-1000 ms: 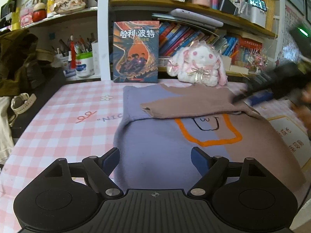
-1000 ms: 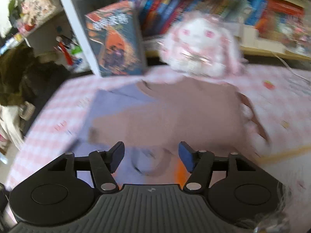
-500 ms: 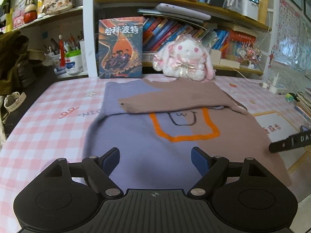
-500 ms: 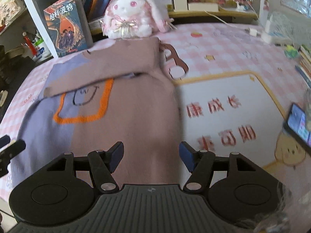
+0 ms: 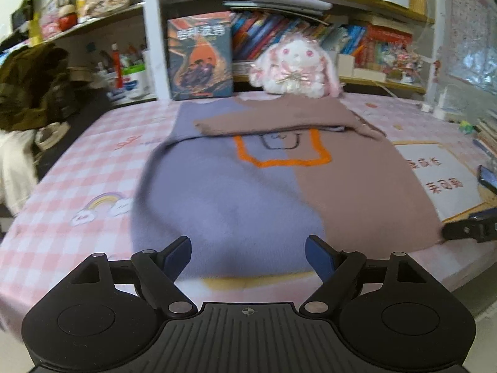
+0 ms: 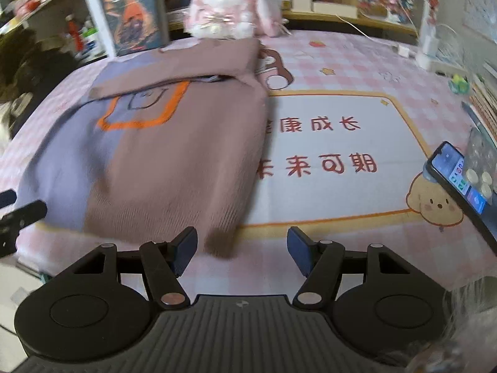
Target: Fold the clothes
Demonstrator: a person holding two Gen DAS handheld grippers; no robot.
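Both of your grippers stand with jaws apart and nothing between the pads — the left gripper [image 5: 247,253] hovers over the near hem of the sweater [image 5: 279,186], the right gripper [image 6: 242,250] over that hem's brown corner. Sweater lies flat on the pink checked tablecloth [image 5: 77,186], lavender half on the left, brown half on the right, one brown sleeve [image 5: 273,118] folded across the chest above the orange outlined square. Beyond its collar sit a plush rabbit [image 5: 295,68] and an upright book [image 5: 200,59] — a phone [image 6: 450,174] rests at the right edge.
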